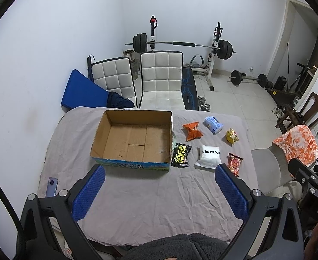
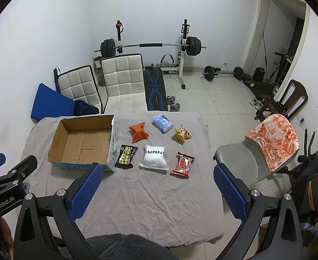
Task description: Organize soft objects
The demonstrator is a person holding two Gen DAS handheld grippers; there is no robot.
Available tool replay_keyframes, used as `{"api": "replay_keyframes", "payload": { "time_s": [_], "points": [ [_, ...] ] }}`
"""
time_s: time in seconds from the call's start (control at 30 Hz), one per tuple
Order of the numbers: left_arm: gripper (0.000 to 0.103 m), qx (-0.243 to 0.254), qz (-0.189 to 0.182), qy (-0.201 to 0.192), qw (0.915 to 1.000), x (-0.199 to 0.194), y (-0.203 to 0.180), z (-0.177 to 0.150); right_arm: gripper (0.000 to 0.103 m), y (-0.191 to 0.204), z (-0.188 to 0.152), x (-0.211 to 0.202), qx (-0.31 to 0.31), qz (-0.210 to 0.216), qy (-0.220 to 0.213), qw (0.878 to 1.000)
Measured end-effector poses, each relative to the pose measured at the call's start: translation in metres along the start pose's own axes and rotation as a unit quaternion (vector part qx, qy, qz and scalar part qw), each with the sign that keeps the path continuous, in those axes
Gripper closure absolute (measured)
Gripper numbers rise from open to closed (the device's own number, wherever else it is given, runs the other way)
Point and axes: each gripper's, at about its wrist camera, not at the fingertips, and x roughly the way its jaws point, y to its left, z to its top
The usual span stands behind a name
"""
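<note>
An empty cardboard box (image 1: 135, 138) (image 2: 83, 143) stands on the left of the grey-clothed table (image 1: 137, 197) (image 2: 150, 199). To its right lie soft packs: a black shoe-wipes pack (image 1: 181, 155) (image 2: 126, 156), a white pack (image 1: 209, 156) (image 2: 154, 157), a red snack pack (image 1: 235, 164) (image 2: 182, 164), an orange pack (image 1: 192, 131) (image 2: 139, 131), a blue pack (image 1: 213, 124) (image 2: 162, 123) and a yellow pack (image 1: 232, 136) (image 2: 182, 135). My left gripper (image 1: 160, 191) and right gripper (image 2: 157, 189) are both open and empty, held above the table's near side.
Two white chairs (image 1: 161, 80) stand behind the table. A grey chair with an orange towel (image 2: 273, 140) stands at the right. A phone (image 1: 51, 186) lies at the table's left edge. A weight bench and barbells (image 2: 150, 47) stand at the back.
</note>
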Motion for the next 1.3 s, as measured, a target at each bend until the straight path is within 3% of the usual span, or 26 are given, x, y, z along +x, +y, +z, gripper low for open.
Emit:
{"api": "replay_keyframes", "payload": {
  "time_s": [0.97, 1.13, 1.3],
  "points": [
    [0.0, -0.004, -0.01, 0.021, 0.9997, 0.012, -0.002, 0.0, 0.0, -0.006, 0.002, 0.017, 0.014, 0.007, 0.019, 1.0],
    [0.0, -0.003, -0.019, 0.027, 0.9994, 0.022, -0.011, 0.003, 0.0, -0.026, 0.006, 0.038, 0.038, -0.002, 0.03, 0.999],
    [0.0, 0.023, -0.041, 0.046, 0.9978, 0.057, -0.042, 0.016, 0.0, -0.064, 0.011, 0.09, 0.068, -0.022, 0.063, 0.995]
  ]
}}
